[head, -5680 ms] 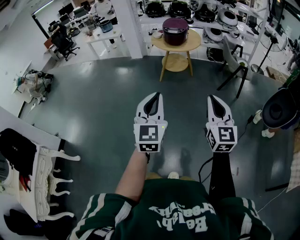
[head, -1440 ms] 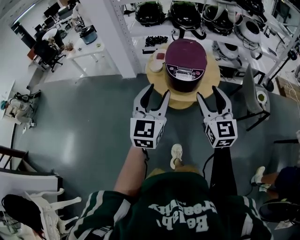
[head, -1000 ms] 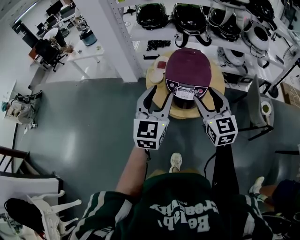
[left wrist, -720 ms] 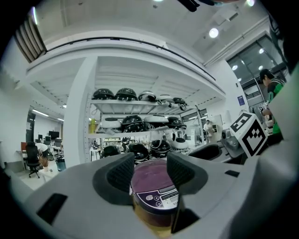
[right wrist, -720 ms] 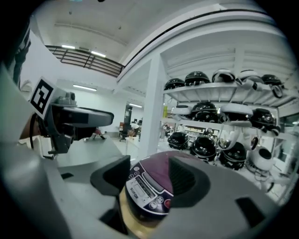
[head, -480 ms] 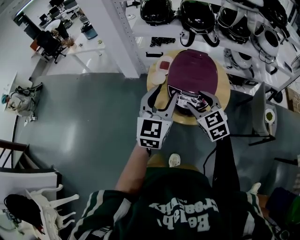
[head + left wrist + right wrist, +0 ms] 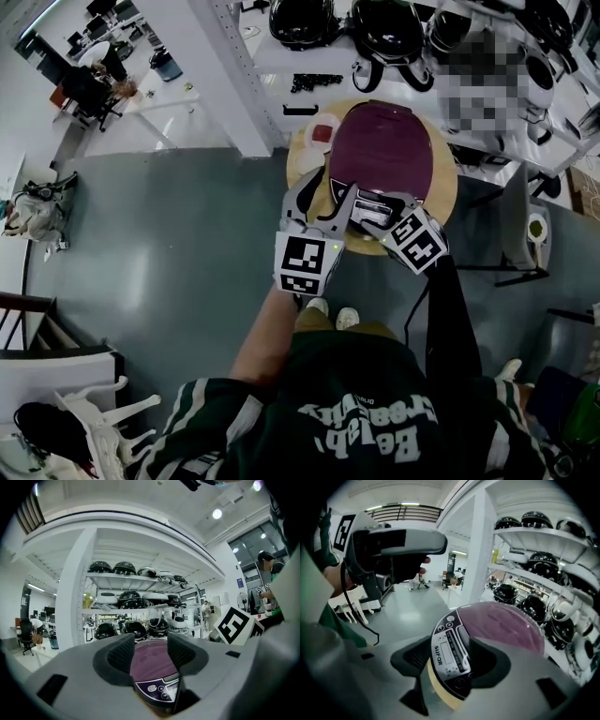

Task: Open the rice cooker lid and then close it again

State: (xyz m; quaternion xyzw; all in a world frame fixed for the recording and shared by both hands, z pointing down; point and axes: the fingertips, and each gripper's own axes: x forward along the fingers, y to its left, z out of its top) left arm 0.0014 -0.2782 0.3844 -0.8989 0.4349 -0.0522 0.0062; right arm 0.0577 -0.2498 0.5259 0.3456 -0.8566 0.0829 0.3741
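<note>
Jaws of left gripper (image 7: 322, 194) and right gripper (image 7: 376, 203) apart, empty, near front of closed rice cooker (image 7: 384, 150).

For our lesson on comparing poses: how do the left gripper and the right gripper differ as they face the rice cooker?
The left gripper points level at the rice cooker's front. The right gripper tilts down over its control panel. The left gripper's marker cube sits square in the head view, while the right gripper's is turned askew. Both have jaws apart, gripping nothing.
</note>
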